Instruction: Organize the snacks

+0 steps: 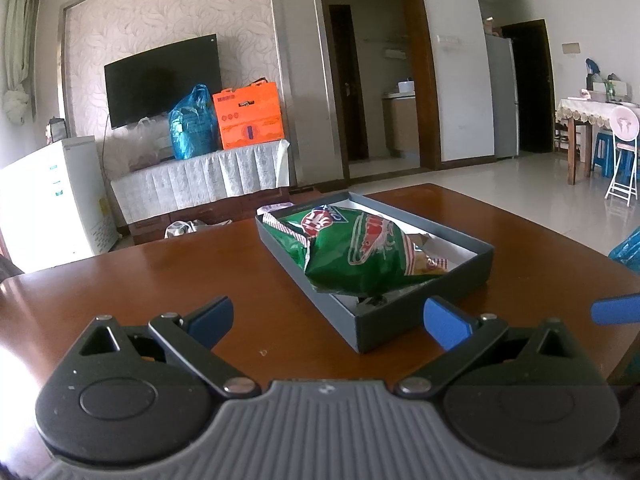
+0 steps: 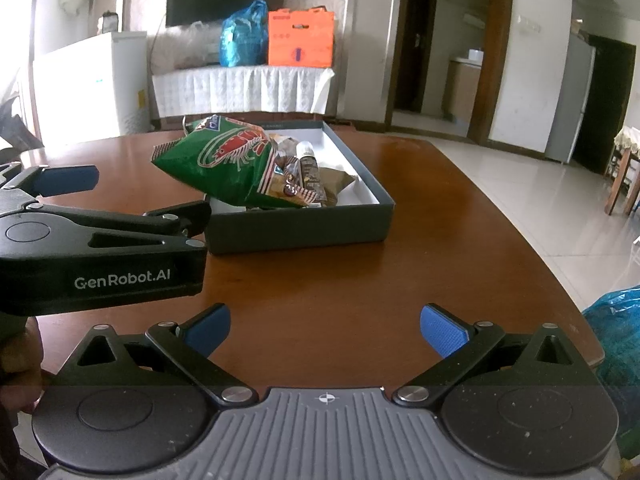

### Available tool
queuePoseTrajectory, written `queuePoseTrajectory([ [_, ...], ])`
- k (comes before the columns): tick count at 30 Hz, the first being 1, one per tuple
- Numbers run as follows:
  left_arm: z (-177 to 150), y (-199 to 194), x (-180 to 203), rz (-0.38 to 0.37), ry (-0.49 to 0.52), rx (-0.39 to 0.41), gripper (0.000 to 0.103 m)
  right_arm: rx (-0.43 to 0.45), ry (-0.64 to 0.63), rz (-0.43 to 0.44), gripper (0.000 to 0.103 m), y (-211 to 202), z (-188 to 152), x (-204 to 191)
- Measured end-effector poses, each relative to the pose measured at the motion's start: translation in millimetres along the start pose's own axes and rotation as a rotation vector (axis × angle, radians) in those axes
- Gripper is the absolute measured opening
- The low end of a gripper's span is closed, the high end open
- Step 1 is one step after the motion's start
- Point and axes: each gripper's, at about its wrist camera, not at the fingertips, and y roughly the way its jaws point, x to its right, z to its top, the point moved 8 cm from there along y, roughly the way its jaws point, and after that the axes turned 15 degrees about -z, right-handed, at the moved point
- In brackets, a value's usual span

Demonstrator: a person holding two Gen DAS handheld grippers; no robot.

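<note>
On the counter (image 2: 360, 280), the green bag (image 2: 228, 160) lay piled in the box (image 2: 300, 228), overhanging its rim. Both tools, left (image 1: 326, 320) and right (image 2: 325, 330), gaped wide, holding nothing; a careless nudge might tip the bag out.

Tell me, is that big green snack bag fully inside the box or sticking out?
Sticking out. The green snack bag lies atop other packets in the grey box, bulging above the rim and overhanging its left wall.

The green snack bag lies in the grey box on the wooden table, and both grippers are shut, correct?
Not quite: both the left gripper and the right gripper are open, as each wrist view shows. The green snack bag does lie in the grey box on the wooden table.
</note>
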Motion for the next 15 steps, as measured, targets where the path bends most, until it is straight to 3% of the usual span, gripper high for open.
queuePoseTrajectory([
  [15, 0.8, -0.2, -2.5, 0.01, -0.012, 0.004, 0.103, 0.0, -0.008, 0.003, 0.102, 2.0, -0.8, -0.8],
])
